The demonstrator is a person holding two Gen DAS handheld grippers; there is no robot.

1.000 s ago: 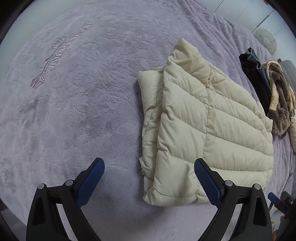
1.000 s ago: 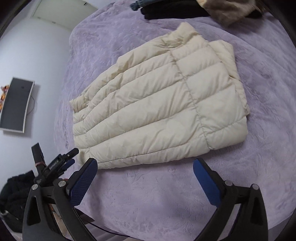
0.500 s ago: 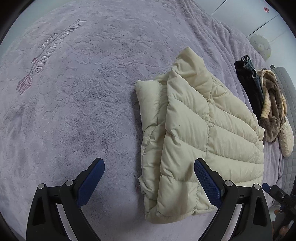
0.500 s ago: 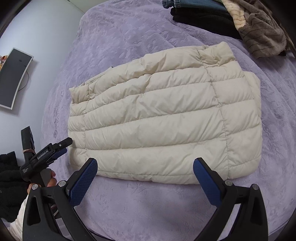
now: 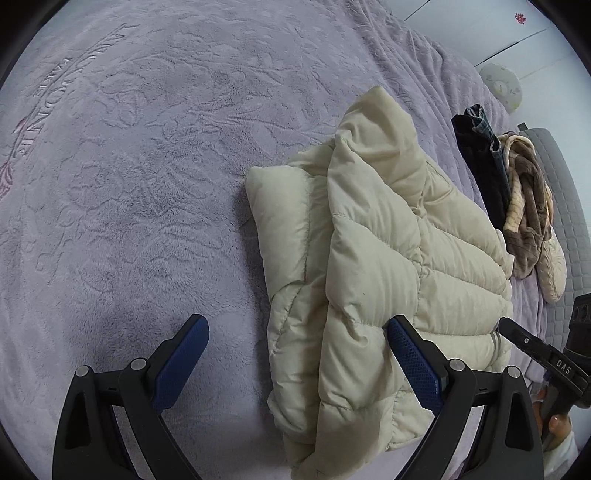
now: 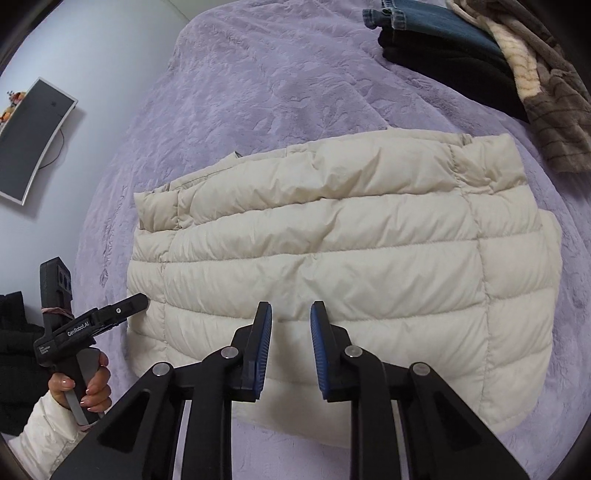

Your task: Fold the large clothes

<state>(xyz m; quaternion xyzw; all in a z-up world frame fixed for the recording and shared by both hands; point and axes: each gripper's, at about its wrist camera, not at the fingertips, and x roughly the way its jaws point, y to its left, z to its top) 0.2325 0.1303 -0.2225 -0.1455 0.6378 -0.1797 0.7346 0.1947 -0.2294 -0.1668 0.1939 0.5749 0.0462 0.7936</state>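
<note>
A cream quilted puffer jacket lies folded into a rectangle on the lilac plush bedspread. My left gripper is open wide and empty, its right finger at the jacket's near end. In the right wrist view the jacket fills the middle. My right gripper hovers at the jacket's near long edge with its jaws narrowed to a small gap and nothing between them. The left gripper shows at the left, its tip at the jacket's corner.
A pile of other clothes, dark jeans and a brown striped garment, lies at the far side of the bed; it also shows in the left wrist view. A dark wall-mounted screen hangs at left.
My right gripper has moved in to the jacket's near edge and its jaws have closed from wide open to a narrow gap. My left gripper has moved closer to the jacket's end.
</note>
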